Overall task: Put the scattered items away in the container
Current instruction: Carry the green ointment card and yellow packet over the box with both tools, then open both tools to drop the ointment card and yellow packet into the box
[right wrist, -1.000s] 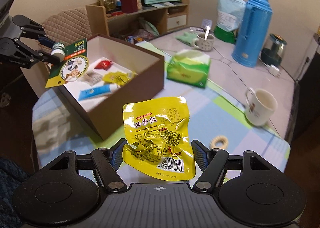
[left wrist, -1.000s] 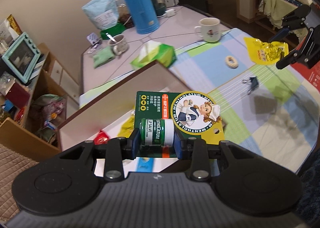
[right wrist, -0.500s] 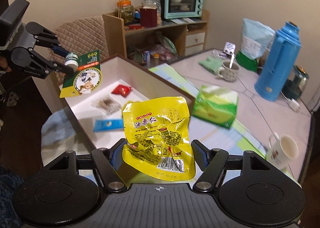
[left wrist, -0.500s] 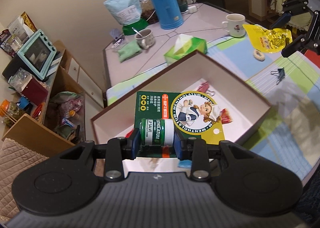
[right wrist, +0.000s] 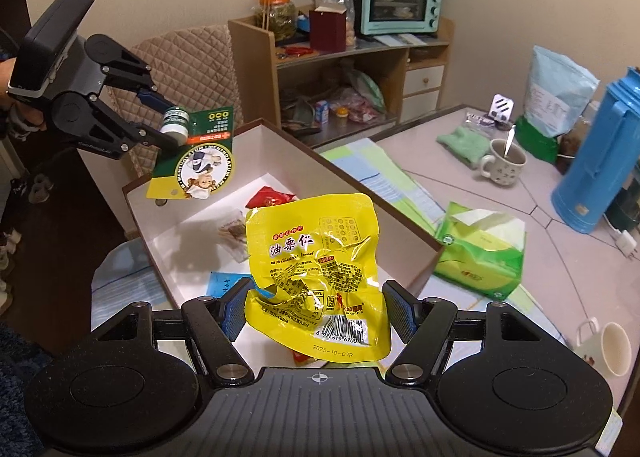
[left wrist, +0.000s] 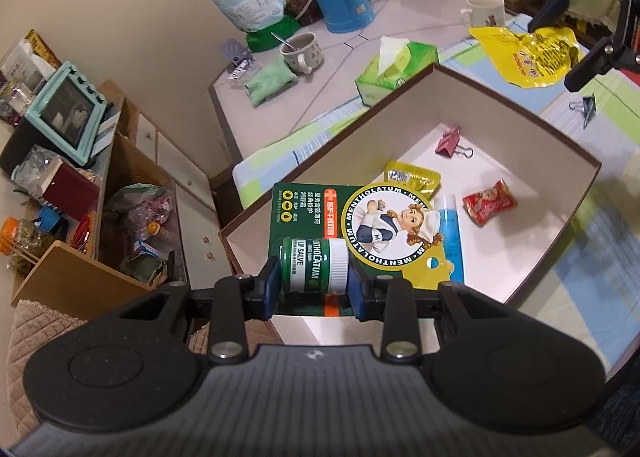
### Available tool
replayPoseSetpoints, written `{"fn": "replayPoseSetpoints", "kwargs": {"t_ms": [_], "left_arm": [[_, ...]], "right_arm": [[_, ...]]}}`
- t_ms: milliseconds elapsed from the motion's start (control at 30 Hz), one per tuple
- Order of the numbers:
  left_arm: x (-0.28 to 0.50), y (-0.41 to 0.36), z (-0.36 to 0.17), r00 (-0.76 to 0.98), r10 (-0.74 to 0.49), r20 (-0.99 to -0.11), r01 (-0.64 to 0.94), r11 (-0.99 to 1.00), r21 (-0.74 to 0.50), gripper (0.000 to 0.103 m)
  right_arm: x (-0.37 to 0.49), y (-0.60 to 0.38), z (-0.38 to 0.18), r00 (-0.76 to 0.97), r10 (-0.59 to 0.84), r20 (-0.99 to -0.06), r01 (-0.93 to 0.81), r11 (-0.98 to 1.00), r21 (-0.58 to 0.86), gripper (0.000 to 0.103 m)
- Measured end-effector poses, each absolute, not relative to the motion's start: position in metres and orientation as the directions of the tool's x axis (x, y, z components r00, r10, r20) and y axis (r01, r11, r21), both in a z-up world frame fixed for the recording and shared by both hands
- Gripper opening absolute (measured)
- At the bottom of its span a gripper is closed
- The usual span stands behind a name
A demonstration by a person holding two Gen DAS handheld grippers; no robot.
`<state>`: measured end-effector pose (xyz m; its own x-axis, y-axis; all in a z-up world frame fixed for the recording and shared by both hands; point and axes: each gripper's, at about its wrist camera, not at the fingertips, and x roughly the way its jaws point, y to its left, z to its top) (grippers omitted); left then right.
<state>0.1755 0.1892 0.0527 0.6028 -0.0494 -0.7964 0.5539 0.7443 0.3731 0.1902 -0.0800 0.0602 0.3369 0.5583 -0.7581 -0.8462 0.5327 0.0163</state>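
Item one: lip salve card [left wrist: 362, 231], a green and yellow blister card with a small jar on its face, pinched across the jar by the left tongs [left wrist: 314, 289] and hanging over the near left corner of the box [left wrist: 520, 113]. Item two: yellow snack pouch [right wrist: 320, 273], gripped at its lower edge by the right tongs [right wrist: 316, 315], whose fingers stand fairly wide with the crumpled foil bunched between them; it hangs above the box's near right rim. Container: a brown box with a white lining on the desk [right wrist: 500, 185], already holding a red binder clip [left wrist: 450, 143], a small yellow sachet [left wrist: 412, 177], a red sweet wrapper [left wrist: 489, 203] and a blue tube [left wrist: 452, 233]. Handling note, as a judgement: both items are over or close to the opening, so the step is release. Lower each until it is inside the walls before spreading the tongs; the stiff card could catch the rim and tip out, and the light pouch could drift. A blue binder clip [left wrist: 585, 107] remains outside on the checked cloth.
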Motion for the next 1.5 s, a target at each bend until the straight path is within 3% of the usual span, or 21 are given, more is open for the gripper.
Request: {"fn": "replayPoseSetpoints", "kwargs": {"t_ms": [633,867,1267,1500], "left_arm": [[0.207,0.197,-0.014,0.398,-0.075,-0.915,0.785,0.544,0.297,0.03],[0.212,0.208,-0.032,0.291,-0.1,-0.951,0.863,0.456,0.216,0.031],[0.213,0.218,-0.026,0.311,-0.127,-0.942,0.865,0.449,0.225,0.042],[0.209,0.215,-0.023,0.316,-0.138,-0.939,0.867,0.445,0.226,0.042]], "right_arm": [[0.206,-0.034,0.023,0.213,0.505,-0.837,-0.883,0.465,0.056,0.069],[0.207,-0.024,0.009,0.169,0.48,-0.861,-0.898,0.436,0.066,0.069],[0.208,-0.017,-0.007,0.109,0.451,-0.886,-0.905,0.413,0.099,0.069],[0.208,-0.012,-0.017,0.08,0.428,-0.9,-0.913,0.395,0.106,0.069]]}}
